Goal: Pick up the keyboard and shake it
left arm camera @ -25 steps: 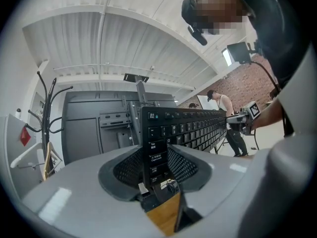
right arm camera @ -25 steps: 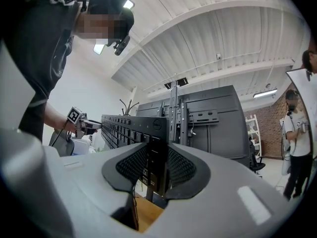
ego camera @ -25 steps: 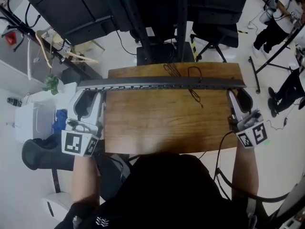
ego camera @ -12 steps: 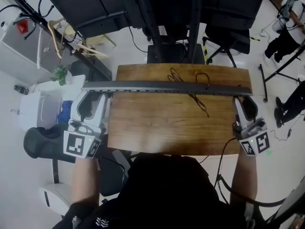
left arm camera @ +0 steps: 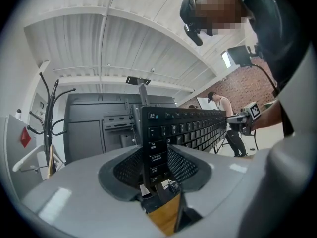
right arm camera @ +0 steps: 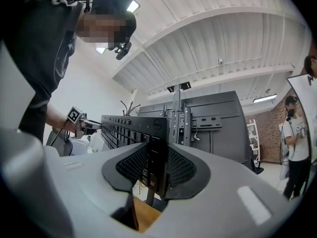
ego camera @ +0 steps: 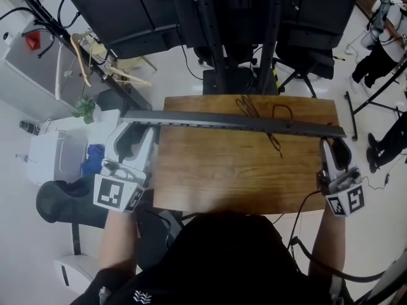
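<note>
Head view shows the keyboard turned up on its long edge, so only a thin dark strip of it is seen from above. It runs parallel to the far edge of the wooden tabletop and reaches past both side edges. The left gripper clamps its left end, out beyond the left edge, and the right gripper clamps its right end near the far right corner.

The left gripper view has the end keys wedged upright between the two ribbed pads, with the key face stretching away toward the other gripper. The right gripper view shows the same hold mirrored. Both pairs of jaws press on the board.

Bare wood shows below each grip, so the keyboard seems lifted clear of the tabletop and not resting on it. A dark cable lies looped on the wood near the far edge, passing beneath the board.

By this reading the pick-up is done. The shake is what remains, and nothing here shows it has begun.
</note>
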`<state>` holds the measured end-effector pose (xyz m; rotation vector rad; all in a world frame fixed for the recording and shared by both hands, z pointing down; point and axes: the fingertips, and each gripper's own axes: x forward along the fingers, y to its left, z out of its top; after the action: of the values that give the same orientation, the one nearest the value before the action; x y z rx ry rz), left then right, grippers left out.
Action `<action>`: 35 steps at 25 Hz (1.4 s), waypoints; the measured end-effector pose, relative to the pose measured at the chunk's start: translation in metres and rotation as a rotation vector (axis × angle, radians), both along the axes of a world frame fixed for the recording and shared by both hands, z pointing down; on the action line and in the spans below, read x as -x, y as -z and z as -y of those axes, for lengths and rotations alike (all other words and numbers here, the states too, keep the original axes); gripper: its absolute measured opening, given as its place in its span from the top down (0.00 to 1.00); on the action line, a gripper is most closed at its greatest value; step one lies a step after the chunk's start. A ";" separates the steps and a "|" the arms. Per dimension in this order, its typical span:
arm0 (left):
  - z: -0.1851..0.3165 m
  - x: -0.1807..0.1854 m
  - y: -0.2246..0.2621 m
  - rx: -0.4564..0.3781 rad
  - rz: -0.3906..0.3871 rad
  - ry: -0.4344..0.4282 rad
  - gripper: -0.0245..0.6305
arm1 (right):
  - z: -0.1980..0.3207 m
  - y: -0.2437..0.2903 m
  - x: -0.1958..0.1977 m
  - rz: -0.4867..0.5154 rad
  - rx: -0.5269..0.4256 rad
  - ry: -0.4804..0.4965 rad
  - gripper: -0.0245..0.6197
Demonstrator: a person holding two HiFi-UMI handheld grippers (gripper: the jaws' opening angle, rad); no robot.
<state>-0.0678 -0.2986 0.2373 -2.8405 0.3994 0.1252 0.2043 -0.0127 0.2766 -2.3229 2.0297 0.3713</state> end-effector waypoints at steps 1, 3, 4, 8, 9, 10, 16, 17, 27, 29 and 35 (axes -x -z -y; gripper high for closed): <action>0.001 0.000 0.000 -0.001 -0.003 -0.006 0.73 | 0.000 0.002 0.002 -0.005 0.002 -0.002 0.77; 0.003 0.000 0.001 -0.003 -0.004 -0.014 0.73 | 0.000 0.004 0.004 -0.016 0.009 -0.007 0.77; 0.003 0.001 0.001 0.000 -0.008 -0.016 0.73 | 0.000 0.005 0.004 -0.020 0.011 -0.010 0.77; 0.005 0.004 0.000 0.013 -0.021 -0.019 0.73 | -0.001 0.010 0.009 -0.028 0.011 -0.015 0.77; 0.005 0.004 0.001 0.006 -0.019 -0.019 0.73 | -0.001 0.011 0.010 -0.028 0.009 -0.015 0.77; 0.005 0.005 0.002 0.003 -0.019 -0.019 0.73 | -0.001 0.011 0.011 -0.027 0.007 -0.016 0.77; 0.005 0.015 0.005 -0.005 -0.019 -0.015 0.73 | 0.000 0.012 0.020 -0.025 0.002 -0.011 0.77; 0.005 0.016 0.004 -0.003 -0.015 -0.009 0.73 | 0.001 0.012 0.021 -0.024 0.003 -0.009 0.77; 0.011 0.027 -0.002 0.015 -0.002 0.025 0.73 | 0.006 0.013 0.028 -0.027 0.016 -0.003 0.77; 0.013 0.028 -0.002 0.019 -0.008 0.027 0.73 | 0.008 0.013 0.028 -0.028 0.019 -0.001 0.77; 0.010 0.025 0.000 0.017 -0.037 -0.007 0.73 | 0.007 0.011 0.028 -0.029 0.025 -0.002 0.77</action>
<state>-0.0933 -0.3082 0.2374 -2.8600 0.4006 0.1771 0.1767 -0.0198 0.2653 -2.3474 2.0568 0.3847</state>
